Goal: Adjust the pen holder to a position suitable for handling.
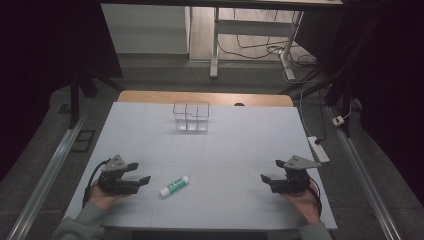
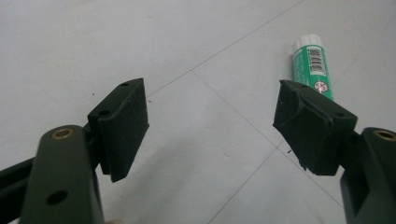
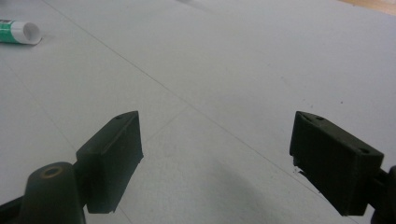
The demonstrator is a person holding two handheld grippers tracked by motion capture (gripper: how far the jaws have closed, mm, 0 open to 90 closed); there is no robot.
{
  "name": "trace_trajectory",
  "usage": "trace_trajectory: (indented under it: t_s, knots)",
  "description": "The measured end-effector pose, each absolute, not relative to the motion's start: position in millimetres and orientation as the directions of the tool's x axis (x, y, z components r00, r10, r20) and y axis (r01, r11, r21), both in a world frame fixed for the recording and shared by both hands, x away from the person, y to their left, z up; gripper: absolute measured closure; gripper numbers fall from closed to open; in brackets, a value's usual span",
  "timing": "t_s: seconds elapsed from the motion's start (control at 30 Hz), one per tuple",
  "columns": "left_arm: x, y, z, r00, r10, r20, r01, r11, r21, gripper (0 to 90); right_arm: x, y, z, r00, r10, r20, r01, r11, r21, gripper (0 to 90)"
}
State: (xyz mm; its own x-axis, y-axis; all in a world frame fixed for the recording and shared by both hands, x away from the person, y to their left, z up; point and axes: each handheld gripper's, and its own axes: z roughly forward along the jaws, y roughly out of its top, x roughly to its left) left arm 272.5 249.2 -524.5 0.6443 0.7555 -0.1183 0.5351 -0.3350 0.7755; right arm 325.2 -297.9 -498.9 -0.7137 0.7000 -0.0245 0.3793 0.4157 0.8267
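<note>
A green and white glue stick (image 1: 174,186) lies on its side on the white table top (image 1: 220,150), near the front, left of centre. My left gripper (image 1: 140,172) is open just left of it, held low in a hand. In the left gripper view the glue stick (image 2: 312,64) lies beyond the right jaw, and my left gripper (image 2: 210,116) holds nothing. My right gripper (image 1: 271,171) stands open near the front right, with nothing between its fingers. The right gripper view shows the glue stick's white end (image 3: 18,31) far off at upper left, and my right gripper (image 3: 215,140) wide apart.
A clear plastic container (image 1: 191,116) with compartments stands at the back middle of the table. A wooden edge (image 1: 200,96) runs behind the white top. A power strip (image 1: 318,148) and cables lie past the right edge.
</note>
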Motion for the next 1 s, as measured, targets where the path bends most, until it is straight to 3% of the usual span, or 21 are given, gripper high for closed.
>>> trace_trajectory:
  t_s: [1.0]
  knots:
    - [279, 247, -512, 0.633, 0.765, -0.116, 0.535, -0.325, 0.780, 24.6, 327, -298, -501, -0.722, 0.692, -0.022, 0.369, 0.412, 0.833, 18.0]
